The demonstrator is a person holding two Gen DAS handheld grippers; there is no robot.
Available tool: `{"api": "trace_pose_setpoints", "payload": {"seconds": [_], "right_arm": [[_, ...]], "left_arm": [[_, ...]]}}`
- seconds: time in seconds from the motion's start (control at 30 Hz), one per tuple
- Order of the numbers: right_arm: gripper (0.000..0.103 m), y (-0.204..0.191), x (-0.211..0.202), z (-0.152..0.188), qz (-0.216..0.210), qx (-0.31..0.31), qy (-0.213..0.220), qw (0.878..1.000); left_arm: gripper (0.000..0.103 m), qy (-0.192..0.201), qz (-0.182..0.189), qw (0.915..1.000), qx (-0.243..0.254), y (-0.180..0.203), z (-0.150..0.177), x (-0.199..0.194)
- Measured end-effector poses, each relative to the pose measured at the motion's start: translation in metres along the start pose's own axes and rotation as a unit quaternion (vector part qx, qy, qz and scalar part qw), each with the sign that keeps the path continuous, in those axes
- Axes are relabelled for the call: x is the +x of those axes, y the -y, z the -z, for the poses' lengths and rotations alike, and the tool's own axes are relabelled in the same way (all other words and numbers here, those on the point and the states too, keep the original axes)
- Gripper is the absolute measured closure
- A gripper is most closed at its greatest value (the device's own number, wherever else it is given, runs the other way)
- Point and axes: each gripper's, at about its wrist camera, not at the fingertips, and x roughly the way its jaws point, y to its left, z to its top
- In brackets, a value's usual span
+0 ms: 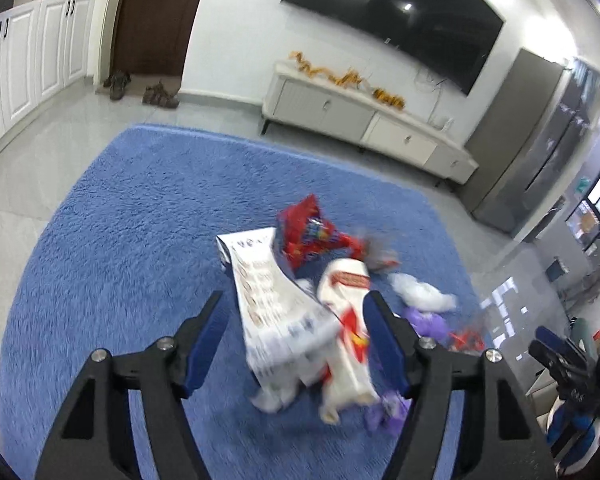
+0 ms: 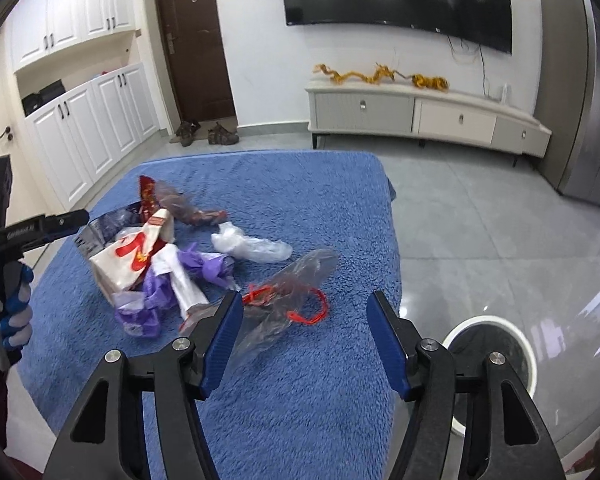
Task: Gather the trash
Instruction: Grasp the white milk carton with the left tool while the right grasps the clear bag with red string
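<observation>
I have both claws over the blue rug [image 2: 300, 208], where the trash lies heaped left of the middle. My left claw [image 1: 296, 344] points steeply down with its jaws apart; a printed white carton [image 1: 268, 300] and a white wrapper with red print [image 1: 346, 320] sit blurred in the gap between the fingers, the carton's long axis running away from me and leaning left, but I cannot tell whether either pad touches them. Beyond them lies a red snack bag [image 1: 308, 232], and to the right a crumpled white plastic piece [image 1: 420, 292] and purple plastic [image 1: 428, 320]. My right claw [image 2: 304, 332] also tilts down, jaws apart and pressing on nothing; a clear plastic bag with a red string [image 2: 288, 300] lies between its fingers, long axis slanting from near-left to far-right, its near end just beside the left pad [image 2: 224, 336]. In the right wrist view the white wrapper with red print [image 2: 132, 256] points toward me, and purple plastic [image 2: 208, 268] is tangled beside it. To the right, on the grey floor [image 2: 480, 220] off the rug, stands a round white-rimmed bin [image 2: 530, 360] with a dark inside; what it holds I cannot make out. A blue-and-white gloved hand [image 2: 12, 312] grips the left tool at that view's left edge.
</observation>
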Motion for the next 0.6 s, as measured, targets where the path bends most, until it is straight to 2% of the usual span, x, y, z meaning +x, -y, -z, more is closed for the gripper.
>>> {"api": "trace_pose_setpoints", "payload": {"seconds": [0.17, 0.33, 0.47, 0.6], "right_arm": [[0.036, 0.012, 0.029, -0.006, -0.019, 0.029, -0.018, 0.999], [0.034, 0.014, 0.053, -0.004, -0.031, 0.037, -0.044, 0.998], [0.032, 0.015, 0.068, 0.002, -0.047, 0.045, -0.067, 0.996], [0.032, 0.018, 0.082, 0.009, -0.077, 0.066, -0.091, 0.991]], "left_arm": [[0.036, -0.055, -0.024, 0.9982, 0.002, -0.009, -0.014, 0.034], [0.037, -0.093, -0.016, 0.9956, -0.003, -0.013, 0.007, 0.051], [0.046, -0.087, 0.013, 0.9957, -0.029, -0.021, 0.026, 0.046], [0.060, -0.064, 0.044, 0.9951, -0.061, -0.031, 0.035, 0.033]]}}
